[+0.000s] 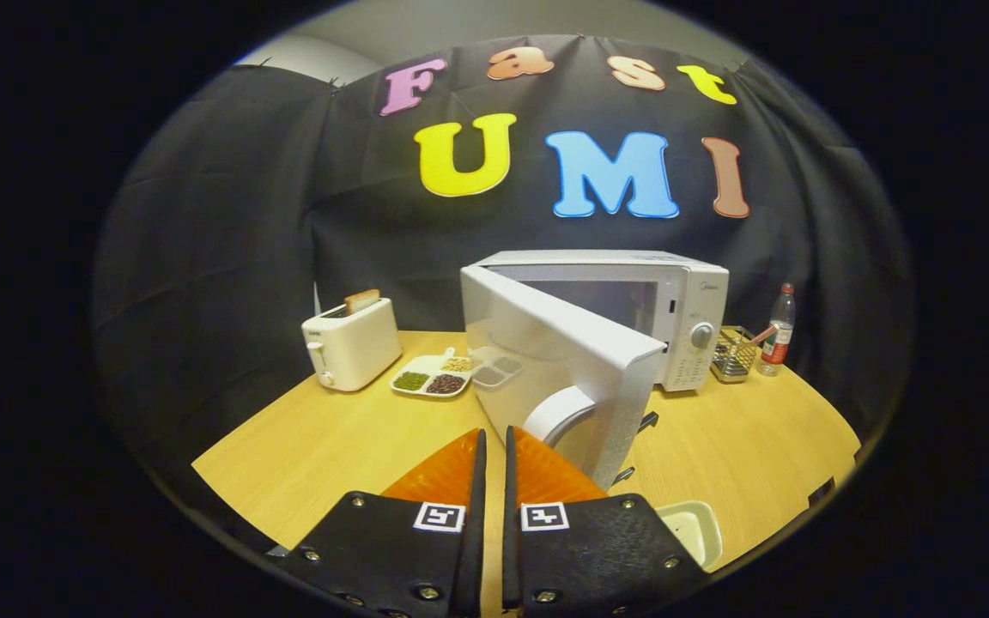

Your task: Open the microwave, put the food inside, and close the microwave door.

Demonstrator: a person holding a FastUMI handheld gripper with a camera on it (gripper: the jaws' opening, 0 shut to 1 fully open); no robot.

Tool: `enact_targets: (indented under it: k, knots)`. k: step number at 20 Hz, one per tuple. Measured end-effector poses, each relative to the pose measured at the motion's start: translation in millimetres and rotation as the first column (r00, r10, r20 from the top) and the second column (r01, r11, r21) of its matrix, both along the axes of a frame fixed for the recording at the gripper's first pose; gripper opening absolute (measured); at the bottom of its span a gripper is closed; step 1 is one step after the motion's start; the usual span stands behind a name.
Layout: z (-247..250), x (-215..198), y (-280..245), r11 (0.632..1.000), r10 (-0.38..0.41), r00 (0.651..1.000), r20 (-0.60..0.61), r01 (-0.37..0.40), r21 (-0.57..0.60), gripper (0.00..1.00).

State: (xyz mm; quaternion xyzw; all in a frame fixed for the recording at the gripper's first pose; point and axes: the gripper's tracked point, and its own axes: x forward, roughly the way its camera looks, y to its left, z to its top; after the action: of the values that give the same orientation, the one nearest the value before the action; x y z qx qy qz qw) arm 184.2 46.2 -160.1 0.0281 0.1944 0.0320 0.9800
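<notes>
With the microwave (683, 318) door (559, 365) swung open, food comes next — gripper (494, 442) fingers nearly together, empty, before the door; they must part for the plate (436, 378) left of it.

This was a staged booth dressed as a kitchen rather than a real home. A black cloth wall (228, 240) hung in folds behind a wooden counter (331, 438). On the counter stood a white microwave (632, 318) with its door (546, 360) swung open. Left of the microwave sat a toaster (350, 343) with bread in its slot and a divided plate (433, 378) of beans; right of it were a wire rack (733, 354) and a bottle (778, 330).
</notes>
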Motion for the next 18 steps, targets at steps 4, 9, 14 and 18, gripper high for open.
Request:
enact_targets:
  k: [4,9,14,18]
  knots:
    - [0,25,-37,0.997,-0.076,0.997,-0.003,0.076,0.002,0.1]
    - [2,53,-81,0.986,-0.167,0.986,-0.007,0.167,0.006,0.1]
    - [-5,85,-104,0.978,-0.204,0.979,-0.019,0.205,0.026,0.1]
    - [-15,116,-120,0.974,-0.225,0.974,-0.033,0.226,0.035,0.1]
